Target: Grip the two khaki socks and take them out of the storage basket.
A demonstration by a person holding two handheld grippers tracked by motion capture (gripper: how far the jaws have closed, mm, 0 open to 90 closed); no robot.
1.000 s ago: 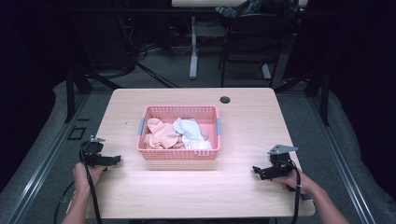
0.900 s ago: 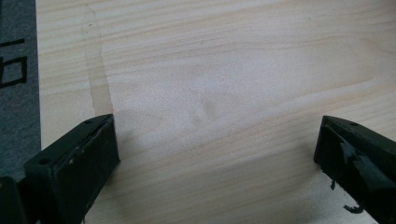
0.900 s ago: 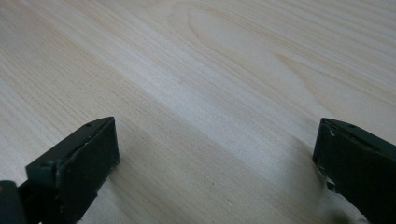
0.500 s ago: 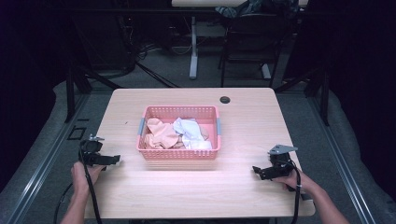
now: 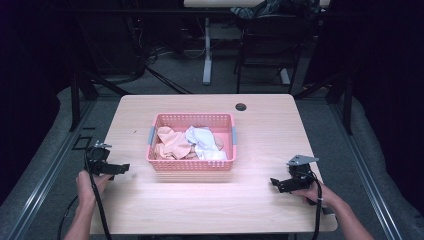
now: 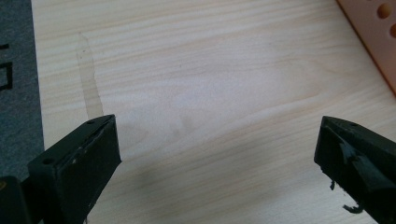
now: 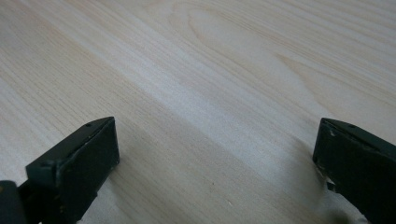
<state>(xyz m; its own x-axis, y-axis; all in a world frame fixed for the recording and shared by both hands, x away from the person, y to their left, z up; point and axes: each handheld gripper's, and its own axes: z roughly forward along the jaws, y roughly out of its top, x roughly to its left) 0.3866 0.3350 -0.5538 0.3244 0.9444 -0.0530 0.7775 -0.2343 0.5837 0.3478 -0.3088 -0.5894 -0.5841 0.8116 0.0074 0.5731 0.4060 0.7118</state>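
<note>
The desk (image 5: 260, 210) is a pale wooden top with a fine lengthwise grain, rounded corners and a light edge, seen whole in the high view. A pink plastic basket (image 5: 191, 165) with perforated walls and 2 grey handles stands directly on it, near the middle and a little toward the far side; it holds peach and white cloths. Beyond the basket's right corner, close to the far edge, a small dark round cable hole (image 5: 241, 106) is set into the surface. In the left gripper view a faint, narrow streak (image 6: 88, 79) runs across the wood near the desk's edge, and a corner of the basket shows at upper right.
</note>
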